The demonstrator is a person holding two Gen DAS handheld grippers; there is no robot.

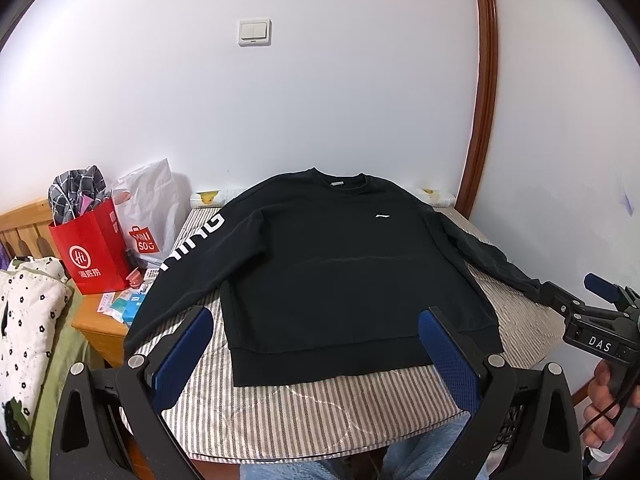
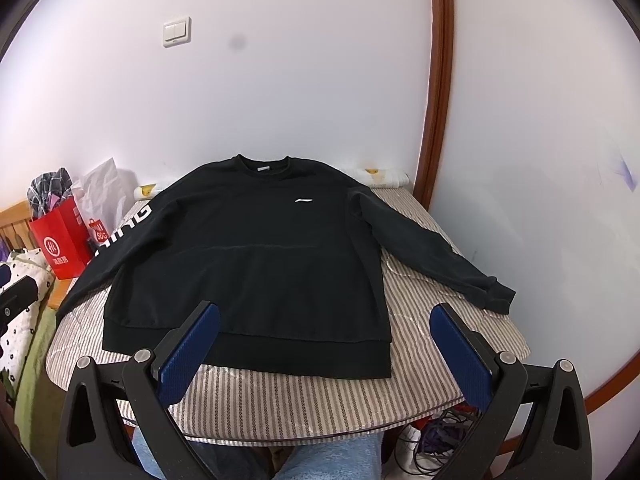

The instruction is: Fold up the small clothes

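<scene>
We see a striped bed [image 2: 304,400] against the wall, and on it a black sweatshirt [image 2: 256,264] spread flat, front up, collar toward the wall, hem toward us, both sleeves stretched out to the sides; beside the bed stands a red bag [image 1: 96,256] with a white bag [image 1: 150,208] just behind it; our left hand-held gripper [image 1: 316,354] hovers wide open over the hem, holding nothing; our right hand-held gripper [image 2: 326,350] hangs wide open near the hem's right corner, empty too; a light switch [image 1: 254,33] sits on the wall.
</scene>
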